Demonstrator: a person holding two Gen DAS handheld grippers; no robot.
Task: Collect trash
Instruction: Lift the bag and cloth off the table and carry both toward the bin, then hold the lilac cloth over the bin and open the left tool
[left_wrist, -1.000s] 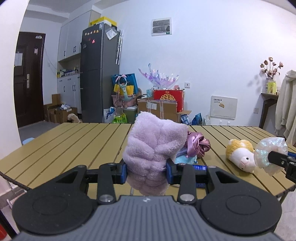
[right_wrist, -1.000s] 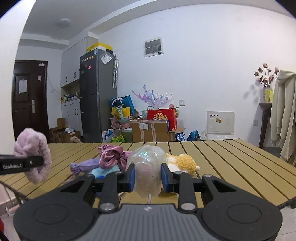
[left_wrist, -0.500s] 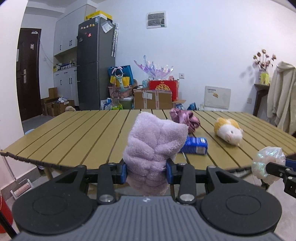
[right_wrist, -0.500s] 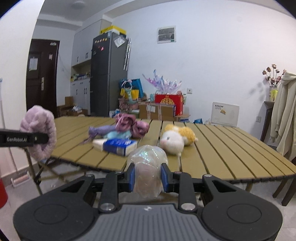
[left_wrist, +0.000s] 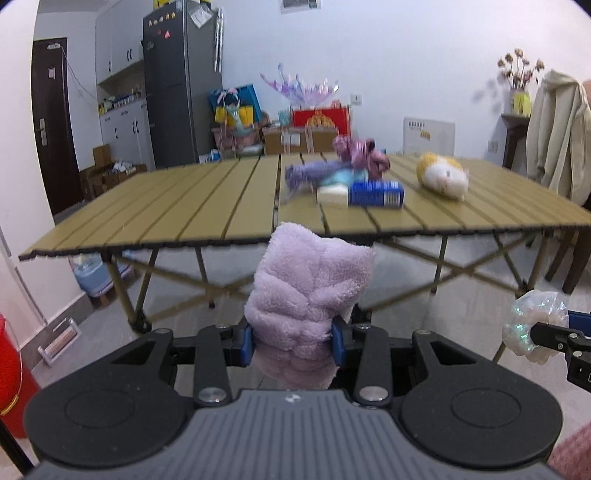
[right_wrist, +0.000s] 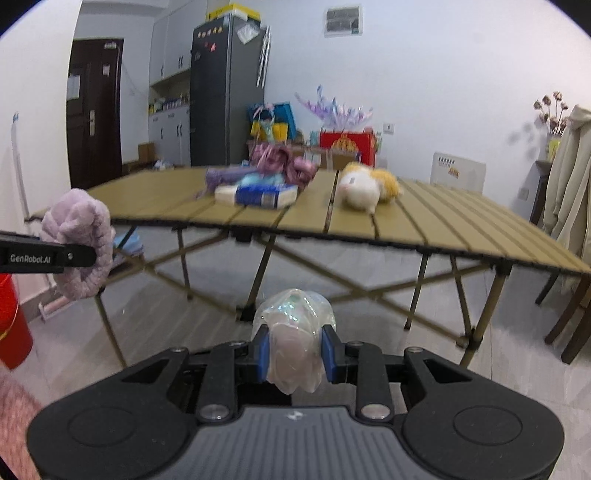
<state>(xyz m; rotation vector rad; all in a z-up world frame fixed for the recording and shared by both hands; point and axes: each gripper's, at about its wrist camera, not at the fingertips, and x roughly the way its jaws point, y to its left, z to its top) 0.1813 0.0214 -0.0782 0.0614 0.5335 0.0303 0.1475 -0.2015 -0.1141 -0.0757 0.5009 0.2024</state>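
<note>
Both grippers are closed on soft items and are held in the air in front of the table, below its top. Between the blue pads of the left gripper (left_wrist: 293, 341) sits a fluffy lilac scrunchie (left_wrist: 310, 291), squeezed upright so that its top rises above the fingers and covers part of the table's near edge. The right gripper (right_wrist: 293, 352) pinches an iridescent clear scrunchie (right_wrist: 293, 332), bunched between its pads; the same piece shows at the far right of the left view, clamped in a black finger.

Ahead stands a folding slatted table (left_wrist: 177, 214) with crossed legs over a grey floor. On its top lie a blue box (left_wrist: 376, 192) with a white block (left_wrist: 332, 194) just beside it, a purple cloth bundle (left_wrist: 310, 175) behind them, a shiny mauve scrunchie (left_wrist: 364, 155) further back, and a white-and-yellow plush toy (left_wrist: 443, 177) apart to the right. All of these are motion-blurred.

A red bucket (right_wrist: 13, 325) stands on the floor at the left edge, near the left gripper's side. Behind the table are a dark fridge (left_wrist: 181, 81), stacked boxes and bags (left_wrist: 295, 129), a dark door (left_wrist: 51, 122), and a pale coat (left_wrist: 557, 136) hanging at the right. Nothing stands between the grippers and the table's near edge.
</note>
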